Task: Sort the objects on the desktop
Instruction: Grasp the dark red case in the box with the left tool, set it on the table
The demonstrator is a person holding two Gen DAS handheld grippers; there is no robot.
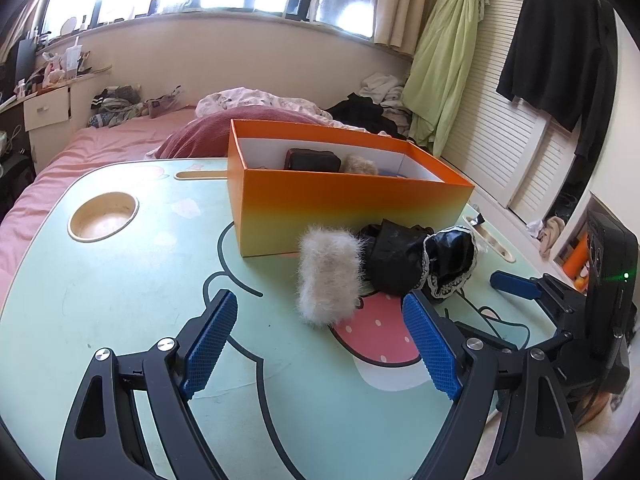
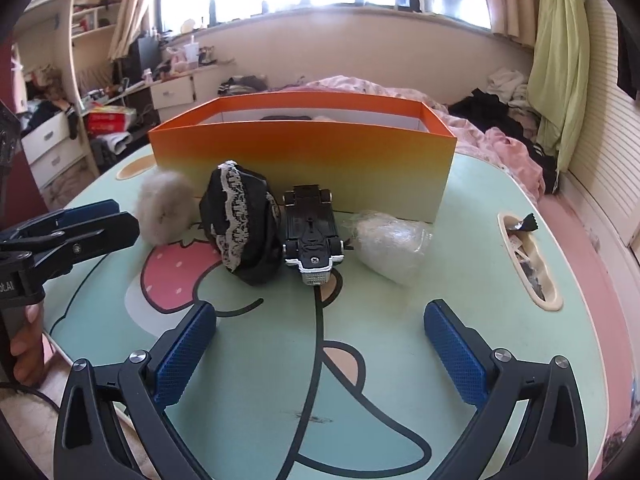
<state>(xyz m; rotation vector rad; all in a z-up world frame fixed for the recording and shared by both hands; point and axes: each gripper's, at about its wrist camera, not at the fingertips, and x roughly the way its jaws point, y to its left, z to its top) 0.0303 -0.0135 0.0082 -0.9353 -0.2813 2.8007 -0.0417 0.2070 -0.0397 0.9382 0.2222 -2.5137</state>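
Between the blue pads of the right gripper only bare tabletop is seen; its jaws are spread wide and nothing is held. Just beyond them, a black toy car is laid upside down on the table, its silver grille turned toward the near edge. To the right of the car, almost touching it, a clear plastic-wrapped white bundle is found. To the left of the car, a black pouch with lace trim is set against it, and further left a fluffy beige puff is placed. Behind this row, an orange box is stood open, with a dark item and a furry one partly visible inside. At the far right of the table, a slot holding small scraps is cut.

At the left side, the left gripper is held low over the table with its jaws parted and empty, the puff being just beyond its pads. A hand is glimpsed on its handle.
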